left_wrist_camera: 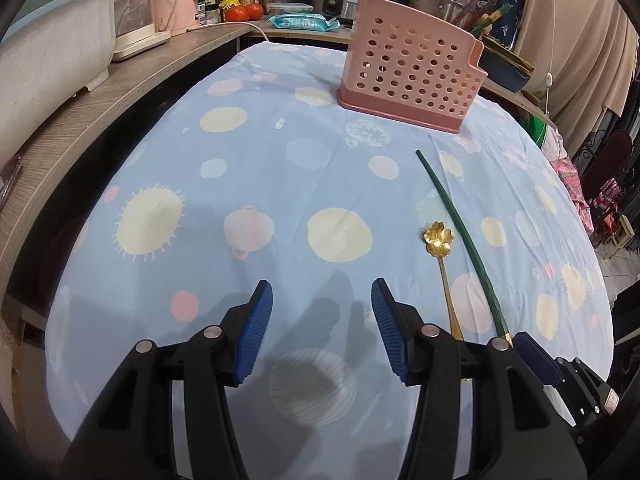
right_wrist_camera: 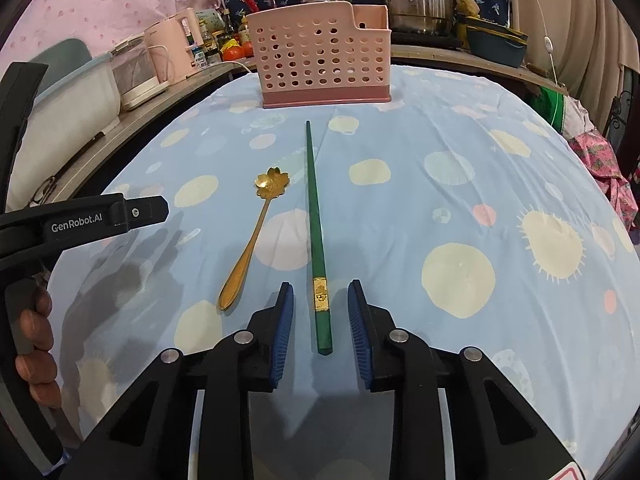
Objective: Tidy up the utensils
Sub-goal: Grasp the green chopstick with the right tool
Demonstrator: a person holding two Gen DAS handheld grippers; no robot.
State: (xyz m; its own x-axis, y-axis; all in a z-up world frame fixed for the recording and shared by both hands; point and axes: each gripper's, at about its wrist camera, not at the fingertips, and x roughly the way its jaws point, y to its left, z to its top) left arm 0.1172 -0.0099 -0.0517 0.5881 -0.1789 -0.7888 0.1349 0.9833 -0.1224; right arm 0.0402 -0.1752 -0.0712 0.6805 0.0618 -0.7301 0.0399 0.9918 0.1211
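Observation:
A green chopstick (right_wrist_camera: 314,216) with a gold band lies on the blue dotted tablecloth, pointing at a pink perforated utensil holder (right_wrist_camera: 320,60). A gold flower-shaped spoon (right_wrist_camera: 256,232) lies just left of it. My right gripper (right_wrist_camera: 320,300) is open, its blue pads on either side of the chopstick's thick end, not touching it. My left gripper (left_wrist_camera: 322,300) is open and empty over bare cloth, left of the spoon (left_wrist_camera: 444,268) and chopstick (left_wrist_camera: 460,232). The holder (left_wrist_camera: 408,68) stands at the far side with red chopsticks in it.
A wooden counter (left_wrist_camera: 120,92) along the left and back carries a white tub, pink appliances, bottles, tomatoes, steel pots and a wipes pack. The left gripper's body (right_wrist_camera: 80,220) shows at the left of the right wrist view. Pink cloth hangs past the table's right edge.

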